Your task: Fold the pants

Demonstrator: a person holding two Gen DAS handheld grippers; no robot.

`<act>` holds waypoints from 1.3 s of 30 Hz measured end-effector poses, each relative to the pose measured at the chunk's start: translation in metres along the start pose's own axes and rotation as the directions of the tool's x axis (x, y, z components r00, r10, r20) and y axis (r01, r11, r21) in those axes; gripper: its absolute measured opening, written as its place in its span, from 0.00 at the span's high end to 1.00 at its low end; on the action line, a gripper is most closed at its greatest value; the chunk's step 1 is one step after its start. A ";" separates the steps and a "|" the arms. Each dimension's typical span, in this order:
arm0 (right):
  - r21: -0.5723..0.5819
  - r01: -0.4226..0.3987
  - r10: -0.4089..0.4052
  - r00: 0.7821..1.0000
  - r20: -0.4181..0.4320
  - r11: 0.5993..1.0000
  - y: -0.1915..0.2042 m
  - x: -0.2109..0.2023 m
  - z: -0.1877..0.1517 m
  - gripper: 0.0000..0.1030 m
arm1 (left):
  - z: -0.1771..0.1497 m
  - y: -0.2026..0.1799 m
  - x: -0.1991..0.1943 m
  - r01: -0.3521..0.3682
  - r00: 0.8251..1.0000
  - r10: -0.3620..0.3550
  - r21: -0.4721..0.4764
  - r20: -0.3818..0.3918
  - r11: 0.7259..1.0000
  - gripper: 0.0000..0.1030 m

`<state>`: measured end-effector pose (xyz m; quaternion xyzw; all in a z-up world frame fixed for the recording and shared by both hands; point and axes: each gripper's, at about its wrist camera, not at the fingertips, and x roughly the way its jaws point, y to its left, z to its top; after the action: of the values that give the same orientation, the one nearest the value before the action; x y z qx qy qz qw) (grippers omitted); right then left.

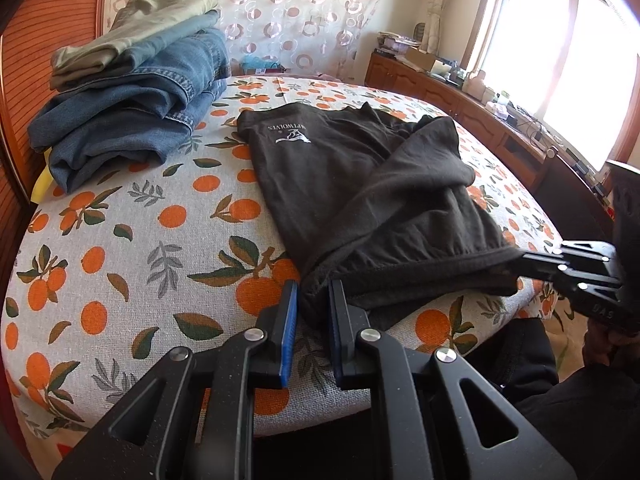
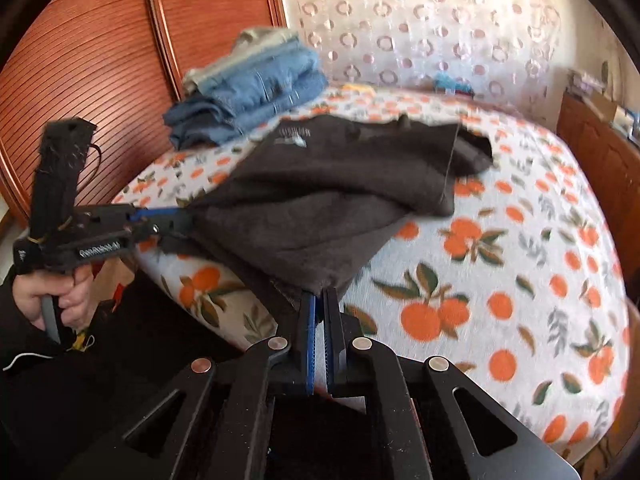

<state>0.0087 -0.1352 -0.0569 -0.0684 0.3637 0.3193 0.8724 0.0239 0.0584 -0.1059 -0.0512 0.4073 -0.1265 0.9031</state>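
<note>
Pants: the black fleece pants (image 1: 360, 184) are lying on the near right part of the round table, partly folded, with a white printed logo (image 1: 289, 133) showing on the far left panel.
Long axis: it is running from the far left, by the logo, down to the near edge of the table, where the hem end is hanging slightly over the rim.
Fold: an upper layer of the black cloth is lying doubled over the lower one, bunched in a ridge across the middle.
Left gripper: the black two-finger left gripper with blue pads (image 1: 314, 300) is pinching the near left corner of the hem, its jaws standing narrowly apart with the cloth between them.
Right gripper: the black right gripper with blue pads (image 2: 320, 300) is closing tightly on the near right corner of the same hem, the cloth rising from its tips; in the left wrist view it is reaching in from the right (image 1: 520, 260).
Hand: a person's hand (image 2: 60, 296) is holding the left gripper's handle at the near left.
Table: the orange-fruit-patterned tablecloth (image 1: 160, 240) is covering the round table.
Stack: a pile of folded blue denim jeans and pale khaki trousers (image 1: 132, 92) is sitting at the far left, apart from the black pants.
</note>
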 end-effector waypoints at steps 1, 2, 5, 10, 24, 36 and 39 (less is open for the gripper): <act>0.009 -0.007 0.007 1.000 -0.008 1.000 -0.002 0.002 0.001 0.97 | 0.000 0.000 0.000 0.000 1.000 0.000 0.002 -0.001 1.000 0.86; 0.013 -0.009 0.009 1.000 -0.007 1.000 -0.003 0.001 0.002 0.97 | -0.001 0.000 -0.001 0.000 1.000 0.000 0.002 -0.001 1.000 0.86; 0.012 -0.015 0.015 1.000 0.015 1.000 -0.005 -0.005 0.007 0.87 | -0.002 -0.001 -0.003 -0.010 1.000 0.010 0.008 -0.003 1.000 0.86; 0.020 0.018 -0.019 0.999 0.039 1.000 -0.016 -0.024 0.005 0.85 | -0.004 -0.001 -0.005 -0.019 1.000 0.019 0.009 0.000 1.000 0.86; 0.026 0.108 -0.109 0.991 0.074 0.994 -0.047 0.008 0.043 0.64 | 0.006 -0.004 -0.023 -0.045 0.996 0.043 0.021 0.082 0.999 0.34; -0.024 0.065 -0.065 0.998 -0.006 0.998 -0.056 0.050 0.071 0.95 | -0.001 0.009 -0.008 -0.058 0.997 0.059 -0.017 0.044 0.998 0.34; -0.046 0.072 -0.071 0.997 0.013 0.996 -0.054 0.048 0.087 0.96 | -0.001 0.013 -0.013 -0.057 0.996 0.059 -0.028 0.060 0.998 0.34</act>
<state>0.1182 -0.1227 -0.0318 -0.0998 0.3486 0.2965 0.8835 0.0169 0.0743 -0.0998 -0.0550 0.3824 -0.0935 0.9176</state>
